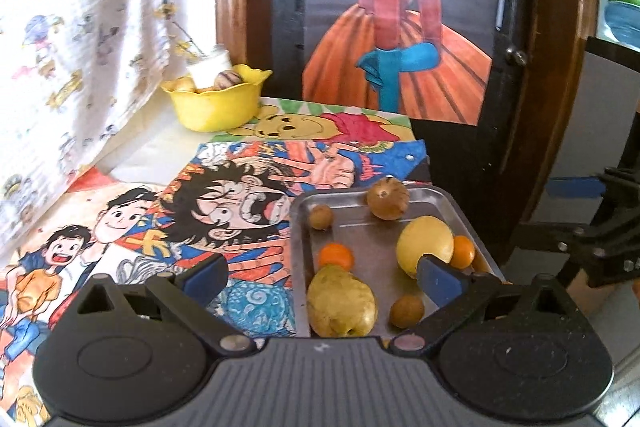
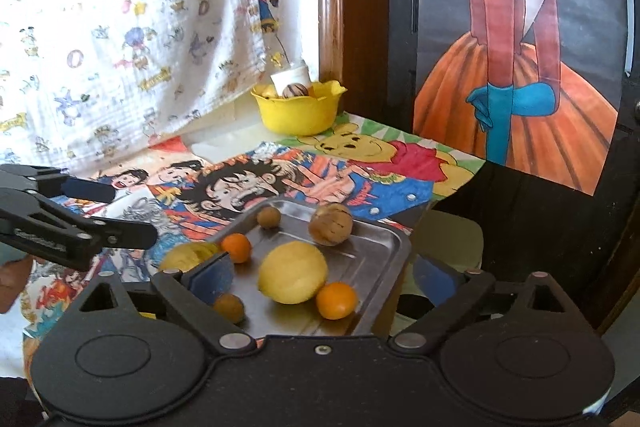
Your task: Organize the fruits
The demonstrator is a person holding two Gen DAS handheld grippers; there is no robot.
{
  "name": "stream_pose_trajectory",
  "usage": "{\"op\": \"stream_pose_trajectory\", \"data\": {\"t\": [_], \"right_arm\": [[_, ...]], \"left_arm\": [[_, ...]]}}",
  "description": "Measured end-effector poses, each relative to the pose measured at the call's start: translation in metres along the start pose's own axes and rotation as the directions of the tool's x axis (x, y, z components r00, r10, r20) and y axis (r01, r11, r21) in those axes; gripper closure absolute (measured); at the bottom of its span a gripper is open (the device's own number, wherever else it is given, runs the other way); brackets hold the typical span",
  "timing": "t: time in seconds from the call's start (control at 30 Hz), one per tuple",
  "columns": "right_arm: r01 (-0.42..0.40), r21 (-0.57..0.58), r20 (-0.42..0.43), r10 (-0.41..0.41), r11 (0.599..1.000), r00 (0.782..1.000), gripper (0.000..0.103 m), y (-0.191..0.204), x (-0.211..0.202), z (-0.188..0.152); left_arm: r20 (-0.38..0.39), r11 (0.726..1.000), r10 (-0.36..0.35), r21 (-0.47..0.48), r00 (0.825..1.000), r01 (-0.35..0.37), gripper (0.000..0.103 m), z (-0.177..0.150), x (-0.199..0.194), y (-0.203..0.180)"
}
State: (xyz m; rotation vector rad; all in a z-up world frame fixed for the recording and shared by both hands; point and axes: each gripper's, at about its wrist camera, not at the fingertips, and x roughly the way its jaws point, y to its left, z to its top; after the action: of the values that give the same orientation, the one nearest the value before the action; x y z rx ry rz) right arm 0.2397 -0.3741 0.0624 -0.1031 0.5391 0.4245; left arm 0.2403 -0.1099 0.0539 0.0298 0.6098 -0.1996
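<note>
A metal tray [image 1: 448,195] [image 2: 384,239] holds several fruits: a big yellow fruit [image 1: 425,243] [image 2: 293,278], a pear [image 1: 341,303] [image 2: 188,254], two small oranges [image 1: 336,255] [image 2: 337,300], a brown striped fruit [image 1: 388,203] [image 2: 330,224] and small brown ones [image 1: 406,311] [image 2: 269,217]. My left gripper [image 1: 322,279] is open and empty, above the tray's near left part. My right gripper [image 2: 322,279] is open and empty over the tray, its fingers either side of the big yellow fruit. A yellow bowl [image 1: 216,103] [image 2: 300,111] at the back holds fruit and a white cup.
The table is covered with cartoon drawings [image 1: 224,195] [image 2: 344,163]. A printed curtain [image 1: 80,27] [image 2: 120,27] hangs at the left. A dark wooden-framed panel with a painting of a dancer [image 1: 400,27] [image 2: 520,47] stands behind. The left gripper shows in the right wrist view [image 2: 92,215].
</note>
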Motion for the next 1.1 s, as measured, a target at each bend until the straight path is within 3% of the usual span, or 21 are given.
{"op": "stream_pose_trajectory", "data": {"t": [0.4,0.67,1.1], "right_arm": [[0.073,0.1,0.079,-0.081,0.992,0.994,0.001,0.034,-0.027,-0.018],[0.145,0.231,0.123,-0.177,0.962,0.977,0.001,0.06,-0.041,-0.035],[0.182,0.227,0.112,-0.212,0.957,0.971,0.001,0.093,-0.046,-0.046]], "left_arm": [[0.053,0.994,0.036,-0.105,0.998,-0.031,0.001,-0.021,-0.022,0.012],[0.082,0.989,0.067,-0.137,0.994,-0.056,0.001,-0.036,-0.038,0.02],[0.072,0.978,0.084,-0.199,0.994,-0.068,0.0,-0.062,-0.055,0.042]]}}
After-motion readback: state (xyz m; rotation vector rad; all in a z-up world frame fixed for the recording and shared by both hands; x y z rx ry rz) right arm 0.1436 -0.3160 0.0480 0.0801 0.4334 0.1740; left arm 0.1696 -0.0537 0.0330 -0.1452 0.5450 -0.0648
